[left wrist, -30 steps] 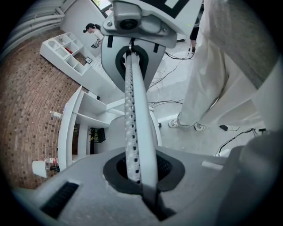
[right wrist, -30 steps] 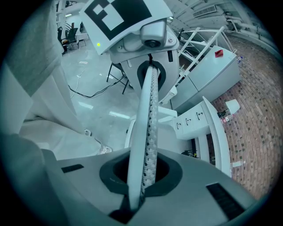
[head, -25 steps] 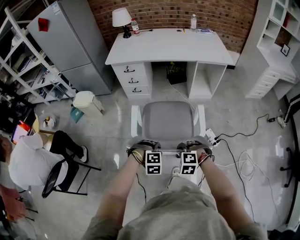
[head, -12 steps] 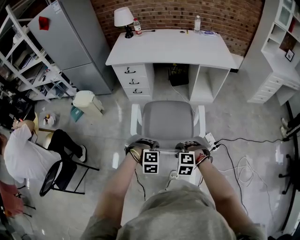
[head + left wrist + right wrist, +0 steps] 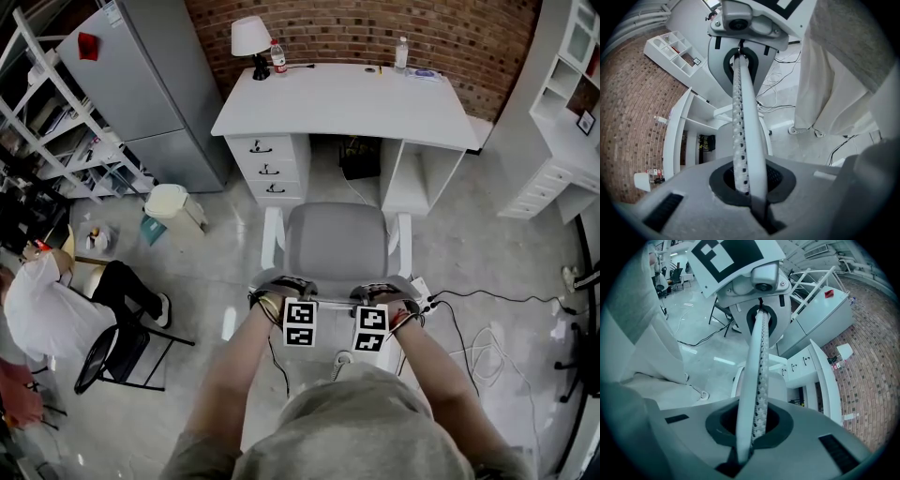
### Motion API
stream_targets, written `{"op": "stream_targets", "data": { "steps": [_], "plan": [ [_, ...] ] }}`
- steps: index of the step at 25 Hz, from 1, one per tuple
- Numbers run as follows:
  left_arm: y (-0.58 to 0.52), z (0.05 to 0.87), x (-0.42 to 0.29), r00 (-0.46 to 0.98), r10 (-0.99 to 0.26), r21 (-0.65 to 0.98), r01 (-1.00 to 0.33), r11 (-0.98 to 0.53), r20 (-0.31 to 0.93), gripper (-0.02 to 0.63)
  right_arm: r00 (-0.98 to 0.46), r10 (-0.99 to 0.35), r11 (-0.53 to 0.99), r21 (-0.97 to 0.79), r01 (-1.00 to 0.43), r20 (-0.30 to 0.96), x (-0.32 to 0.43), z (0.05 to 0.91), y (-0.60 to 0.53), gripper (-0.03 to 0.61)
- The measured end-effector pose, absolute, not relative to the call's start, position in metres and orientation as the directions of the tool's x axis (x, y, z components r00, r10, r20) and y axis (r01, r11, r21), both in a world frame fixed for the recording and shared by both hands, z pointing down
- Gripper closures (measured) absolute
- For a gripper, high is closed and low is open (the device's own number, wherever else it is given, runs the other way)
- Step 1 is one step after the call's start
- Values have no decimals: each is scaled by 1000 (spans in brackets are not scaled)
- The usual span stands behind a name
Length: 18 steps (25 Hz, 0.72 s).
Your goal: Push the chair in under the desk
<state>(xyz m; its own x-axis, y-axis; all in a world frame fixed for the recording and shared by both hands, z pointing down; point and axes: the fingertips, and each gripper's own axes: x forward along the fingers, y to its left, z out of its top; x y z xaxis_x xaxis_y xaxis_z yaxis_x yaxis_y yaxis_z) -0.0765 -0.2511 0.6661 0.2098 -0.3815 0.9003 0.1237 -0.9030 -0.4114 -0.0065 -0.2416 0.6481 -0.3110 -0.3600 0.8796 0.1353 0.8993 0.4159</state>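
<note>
The chair (image 5: 337,236) has a grey seat and a white frame. It stands facing the white desk (image 5: 342,98), its front close to the knee opening. My left gripper (image 5: 281,285) is shut on the left part of the backrest's top edge (image 5: 740,117). Further right on the same edge, my right gripper (image 5: 382,289) is shut too. In the left gripper view the perforated white edge runs from my left gripper (image 5: 752,187) to the right gripper (image 5: 739,56). The right gripper view shows that edge (image 5: 757,371) clamped in my right gripper (image 5: 749,427).
On the desk stand a lamp (image 5: 248,37) and bottles. A grey cabinet (image 5: 150,84) and a bin (image 5: 173,202) are at the left. A person (image 5: 47,309) sits on a black chair at the lower left. Cables (image 5: 487,328) lie on the floor at the right, near white shelves (image 5: 562,122).
Chair and both grippers have moved together toward the desk; the desk now sits lower and nearer in the head view. Both grips are unchanged.
</note>
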Motion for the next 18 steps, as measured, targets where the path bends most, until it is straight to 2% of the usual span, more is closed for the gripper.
{"op": "stream_targets", "data": {
  "steps": [18],
  "plan": [
    [-315, 665, -67, 200, -397, -423, 111, -899, 896, 601, -309, -378, 887, 437, 151, 873, 4, 646, -306, 563]
  ]
}}
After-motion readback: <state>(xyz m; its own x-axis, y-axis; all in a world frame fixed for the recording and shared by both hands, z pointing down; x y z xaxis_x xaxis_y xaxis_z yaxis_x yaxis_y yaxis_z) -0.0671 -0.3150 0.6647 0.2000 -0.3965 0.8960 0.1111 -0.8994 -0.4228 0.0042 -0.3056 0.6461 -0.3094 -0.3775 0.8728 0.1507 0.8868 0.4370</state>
